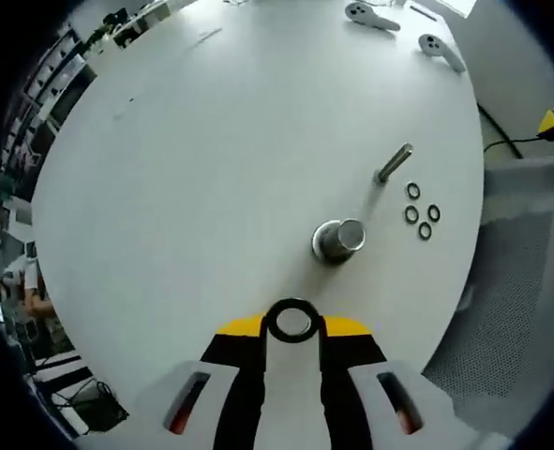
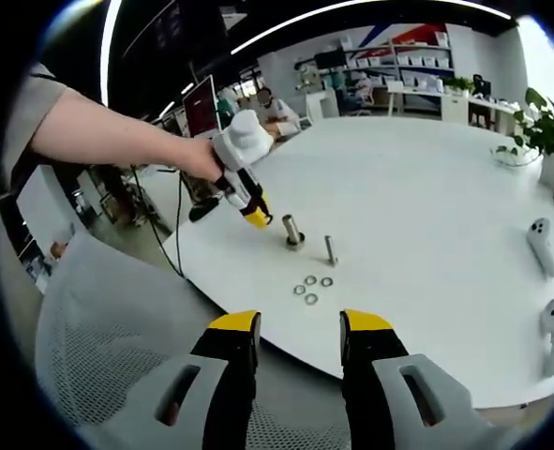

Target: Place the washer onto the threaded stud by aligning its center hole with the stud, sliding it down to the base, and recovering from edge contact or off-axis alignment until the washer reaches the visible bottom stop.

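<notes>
Two views cover your table (image 1: 211, 141), and the counts match between them. In the left gripper view your left gripper (image 1: 293, 330) has its yellow-tipped jaws closed on one dark washer (image 1: 292, 322), gripped by its rim so the centre hole shows open. That washer hangs above the white tabletop, short of the stud (image 1: 338, 239) and not yet on it. One stud stands upright on its round base just beyond the jaws, seen almost end-on. Further right one bolt (image 1: 394, 163) lies or leans near the table edge; you cannot tell which from this angle. Beside it four spare washers (image 1: 423, 215) sit in a loose cluster, close together near the table edge. Two white controllers (image 1: 403, 30) lie at the far end of the table. A mesh chair (image 1: 511, 300) sits past the edge on the right.

In the right gripper view a person's bare forearm (image 2: 108, 131) reaches in from the left, the hand (image 2: 200, 157) holding your left gripper (image 2: 255, 217), tip pointed down toward the stud (image 2: 292, 231). The bolt (image 2: 331, 249) stands just right of it, and four washers (image 2: 311, 287) lie in front, nearer you. Your right gripper (image 2: 298, 330) hangs off the table over the mesh chair (image 2: 98, 337), jaws apart with nothing between them. Two controllers (image 2: 546, 281) rest at the right.
</notes>
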A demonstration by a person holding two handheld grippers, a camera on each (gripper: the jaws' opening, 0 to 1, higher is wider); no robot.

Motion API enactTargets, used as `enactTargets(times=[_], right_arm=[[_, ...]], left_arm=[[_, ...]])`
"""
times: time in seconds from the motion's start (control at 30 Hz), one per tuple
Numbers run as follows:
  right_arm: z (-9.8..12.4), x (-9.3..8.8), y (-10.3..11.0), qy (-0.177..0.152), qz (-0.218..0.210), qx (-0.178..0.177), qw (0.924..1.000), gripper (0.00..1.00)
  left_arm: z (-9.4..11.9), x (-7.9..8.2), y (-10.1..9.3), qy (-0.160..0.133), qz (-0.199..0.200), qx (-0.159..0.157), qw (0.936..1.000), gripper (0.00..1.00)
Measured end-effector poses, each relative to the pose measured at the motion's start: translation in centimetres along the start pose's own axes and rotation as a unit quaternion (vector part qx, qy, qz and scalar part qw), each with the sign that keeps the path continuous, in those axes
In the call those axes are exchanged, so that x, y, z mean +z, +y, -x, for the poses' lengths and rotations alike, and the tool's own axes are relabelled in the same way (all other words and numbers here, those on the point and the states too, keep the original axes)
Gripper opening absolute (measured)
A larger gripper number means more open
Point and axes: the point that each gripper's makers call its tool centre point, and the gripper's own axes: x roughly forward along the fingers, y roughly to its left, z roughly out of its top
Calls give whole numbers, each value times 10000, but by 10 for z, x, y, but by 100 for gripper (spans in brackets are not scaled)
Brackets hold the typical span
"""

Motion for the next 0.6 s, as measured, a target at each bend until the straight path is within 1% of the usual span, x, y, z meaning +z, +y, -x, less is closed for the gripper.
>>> enactTargets(times=[0.2,0.4,0.5,0.6], right_arm=[[0,0,1,-6,4,8,10000,36],[1,1,1,-24,6,21,10000,36],[1,2,1,-41,7,18,10000,36],[1,2,1,-48,2,20,10000,36]], left_arm=[[15,21,-6,-156,-335,6,9993,19],[27,35,-12,-234,-510,-12,9984,19],[28,43,-16,-303,-514,-96,9982,19],[27,48,-21,-276,-623,-98,9976,19]])
